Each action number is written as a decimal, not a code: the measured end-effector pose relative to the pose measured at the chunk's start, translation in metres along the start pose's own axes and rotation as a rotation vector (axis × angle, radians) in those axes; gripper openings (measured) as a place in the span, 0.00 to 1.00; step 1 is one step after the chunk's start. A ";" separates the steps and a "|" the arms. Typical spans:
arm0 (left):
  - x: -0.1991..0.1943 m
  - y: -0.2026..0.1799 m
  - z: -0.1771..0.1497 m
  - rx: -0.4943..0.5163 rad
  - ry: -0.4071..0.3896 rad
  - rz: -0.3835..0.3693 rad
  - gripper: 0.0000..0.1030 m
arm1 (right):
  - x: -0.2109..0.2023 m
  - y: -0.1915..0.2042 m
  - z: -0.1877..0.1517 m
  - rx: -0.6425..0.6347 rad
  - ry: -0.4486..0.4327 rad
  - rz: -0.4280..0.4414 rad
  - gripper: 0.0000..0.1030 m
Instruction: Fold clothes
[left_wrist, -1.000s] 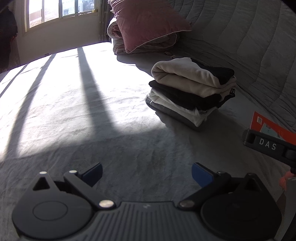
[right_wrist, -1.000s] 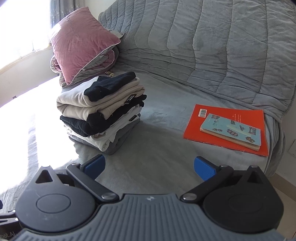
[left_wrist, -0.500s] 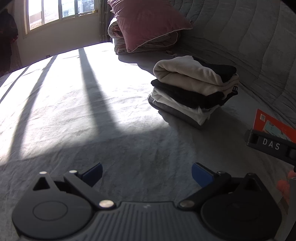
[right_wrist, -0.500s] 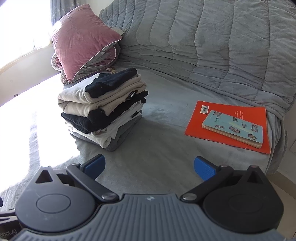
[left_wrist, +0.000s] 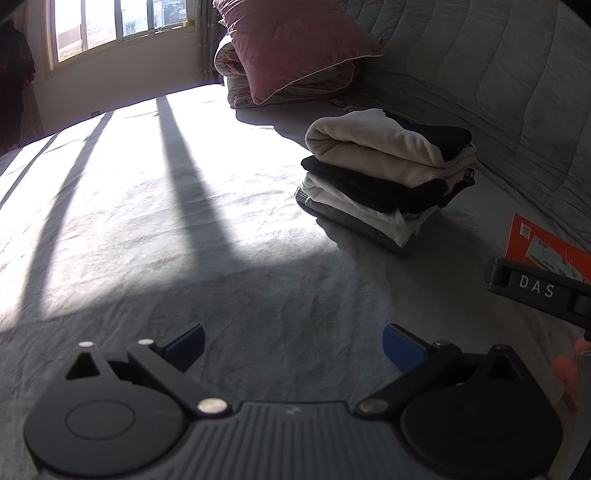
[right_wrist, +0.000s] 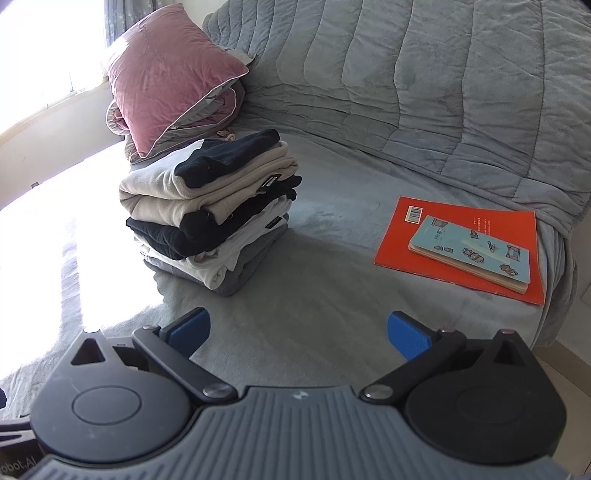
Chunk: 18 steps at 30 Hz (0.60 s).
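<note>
- left gripper (left_wrist: 293, 345): jaws spread wide, nothing between them, above the grey bedspread (left_wrist: 258, 288)
- right gripper (right_wrist: 298, 332): jaws wide apart too, empty
- stack of folded clothes (right_wrist: 210, 214) sits on the bedspread ahead, beige-and-black piece on top
- pink pillow (right_wrist: 166, 70) behind the stack
- orange book (right_wrist: 461, 240) right of the stack, well apart, small blue book (right_wrist: 472, 254) on it

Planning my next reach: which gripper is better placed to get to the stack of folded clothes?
Probably the right gripper. Both are open and empty, but the stack of folded clothes looks nearer in its view, just ahead and left. From the left gripper the stack lies farther off to the right.
</note>
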<state>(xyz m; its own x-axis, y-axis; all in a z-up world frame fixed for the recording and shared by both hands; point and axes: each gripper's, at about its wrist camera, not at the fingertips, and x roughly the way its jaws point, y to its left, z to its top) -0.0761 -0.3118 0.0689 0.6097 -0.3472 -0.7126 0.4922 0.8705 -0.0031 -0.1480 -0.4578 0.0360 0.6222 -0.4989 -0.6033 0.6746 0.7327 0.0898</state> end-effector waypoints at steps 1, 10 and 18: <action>0.000 0.000 0.000 0.000 0.001 0.001 1.00 | 0.000 0.000 0.000 0.000 0.001 0.001 1.00; 0.001 0.000 0.000 0.000 0.006 0.003 1.00 | 0.001 0.000 -0.001 0.003 0.007 0.004 1.00; -0.001 0.003 0.000 -0.008 0.015 0.006 0.99 | 0.000 0.002 0.000 -0.007 0.007 0.009 1.00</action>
<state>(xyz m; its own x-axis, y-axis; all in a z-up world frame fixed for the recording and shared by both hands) -0.0752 -0.3092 0.0692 0.6031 -0.3370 -0.7230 0.4837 0.8752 -0.0045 -0.1467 -0.4565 0.0356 0.6254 -0.4894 -0.6078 0.6663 0.7403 0.0895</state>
